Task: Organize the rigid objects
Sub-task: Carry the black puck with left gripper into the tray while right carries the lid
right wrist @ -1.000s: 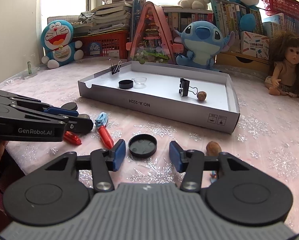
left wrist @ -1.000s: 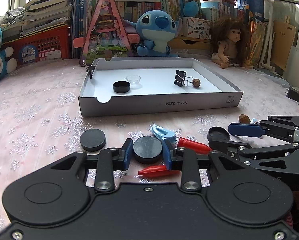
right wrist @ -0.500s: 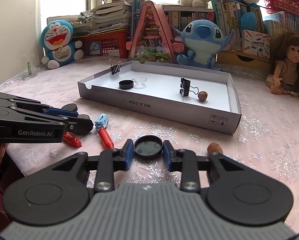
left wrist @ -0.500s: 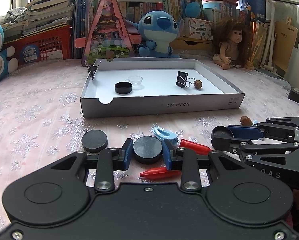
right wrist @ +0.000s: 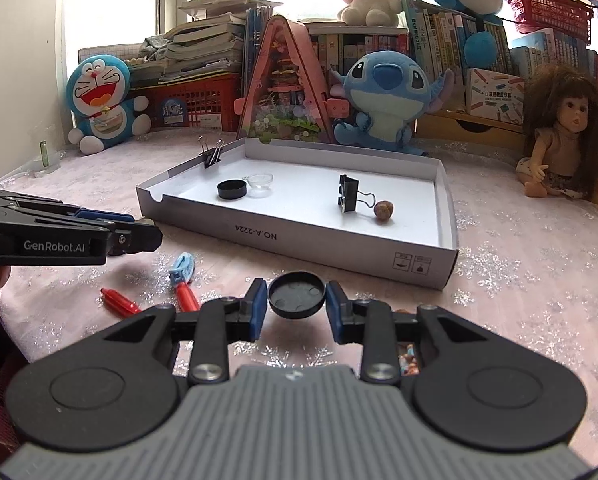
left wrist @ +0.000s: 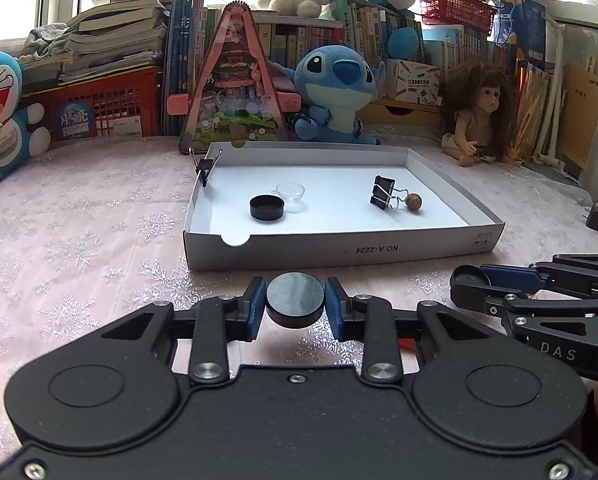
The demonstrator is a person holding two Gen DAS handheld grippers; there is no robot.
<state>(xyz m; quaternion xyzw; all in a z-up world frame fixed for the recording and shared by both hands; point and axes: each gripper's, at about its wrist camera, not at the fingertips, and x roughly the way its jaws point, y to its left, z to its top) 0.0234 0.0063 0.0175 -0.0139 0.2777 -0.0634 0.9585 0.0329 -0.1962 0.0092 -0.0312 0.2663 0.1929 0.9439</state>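
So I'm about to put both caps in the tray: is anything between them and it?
Nothing visible is. The left gripper holds one cap, the right gripper the other cap, and only bare cloth lies before the tray's low front wall. Inside, the middle of the floor is free.

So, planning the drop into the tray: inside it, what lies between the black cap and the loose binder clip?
Only bare white tray floor between black cap and binder clip; a clear dish sits beside the cap. The right wrist view shows it.
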